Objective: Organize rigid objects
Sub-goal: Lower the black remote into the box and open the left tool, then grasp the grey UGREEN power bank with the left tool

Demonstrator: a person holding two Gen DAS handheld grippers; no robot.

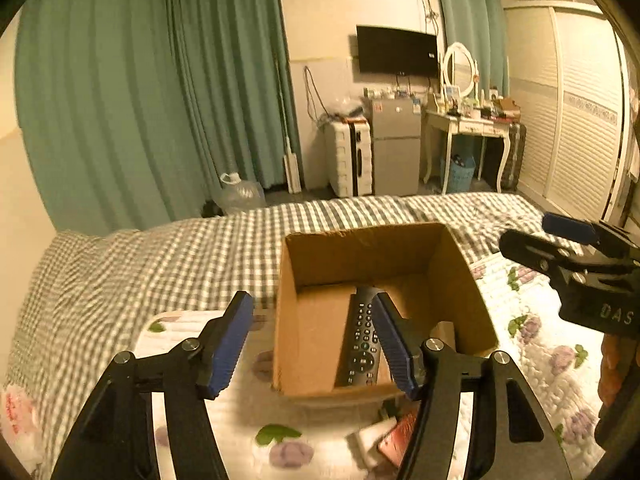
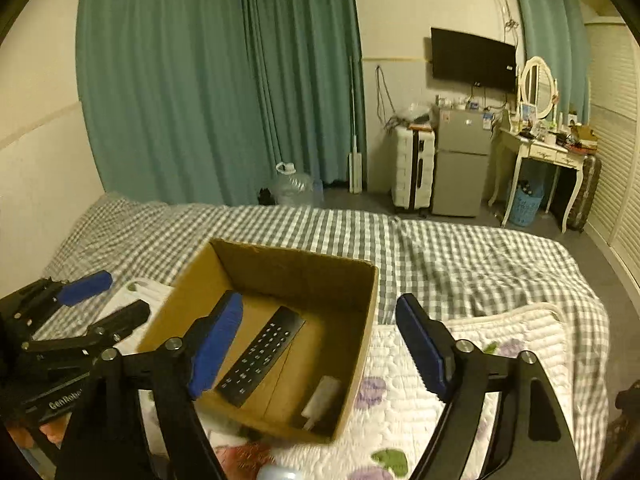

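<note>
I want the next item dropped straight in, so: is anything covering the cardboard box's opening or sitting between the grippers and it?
Nothing visible blocks it. The cardboard box is open at the top, holding only a remote and a small white item. Both the left gripper and right gripper are open and empty.

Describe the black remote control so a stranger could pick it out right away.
On the checked bed stands an open brown cardboard box. The long black remote control lies flat on its floor, buttons up. Its only neighbour there is a small white object.
</note>
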